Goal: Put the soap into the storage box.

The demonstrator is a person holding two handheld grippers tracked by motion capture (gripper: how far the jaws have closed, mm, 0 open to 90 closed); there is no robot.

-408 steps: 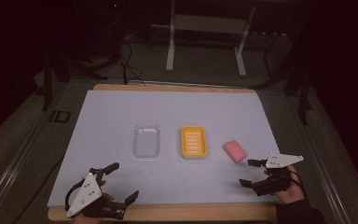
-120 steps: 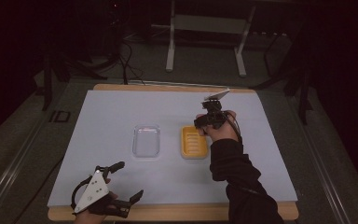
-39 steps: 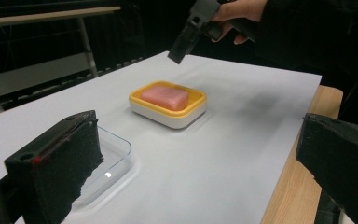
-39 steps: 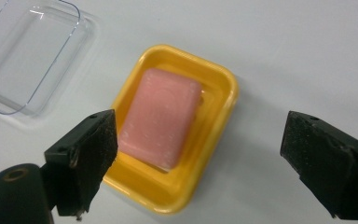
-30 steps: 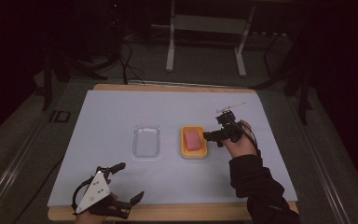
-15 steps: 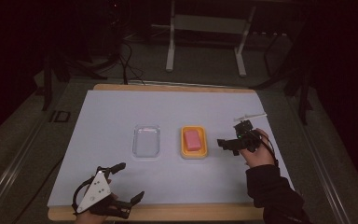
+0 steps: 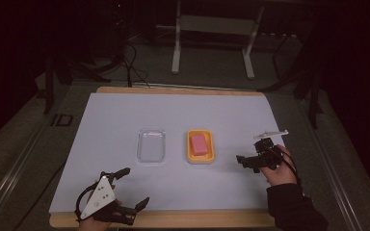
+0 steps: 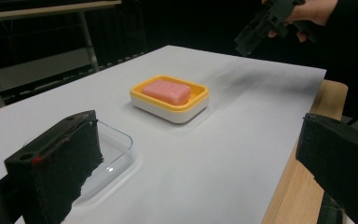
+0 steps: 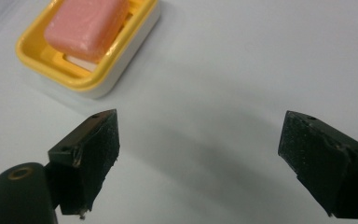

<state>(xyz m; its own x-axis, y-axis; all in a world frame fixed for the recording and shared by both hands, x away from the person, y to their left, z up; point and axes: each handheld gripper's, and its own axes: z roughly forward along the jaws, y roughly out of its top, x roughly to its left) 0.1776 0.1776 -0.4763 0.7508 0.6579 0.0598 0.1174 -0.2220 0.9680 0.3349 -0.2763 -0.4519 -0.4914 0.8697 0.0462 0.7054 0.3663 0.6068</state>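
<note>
1. The pink rectangular soap bar [image 7: 199, 143] lies in the yellow plastic soap dish [image 7: 200, 159] mid-table.
2. The right gripper [image 9: 198, 156], jaws wide and empty, hangs towards the right edge; likely next: the clear plastic lid [image 7: 151, 145].

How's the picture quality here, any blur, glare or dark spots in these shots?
High view: the white table cover is lit, surroundings nearly black. Left gripper view: the orange soap dish is sharp, the near jaws soft, the clear tray glints. Right gripper view: the pink soap is slightly soft, with a faint shadow between the open jaws.
</note>
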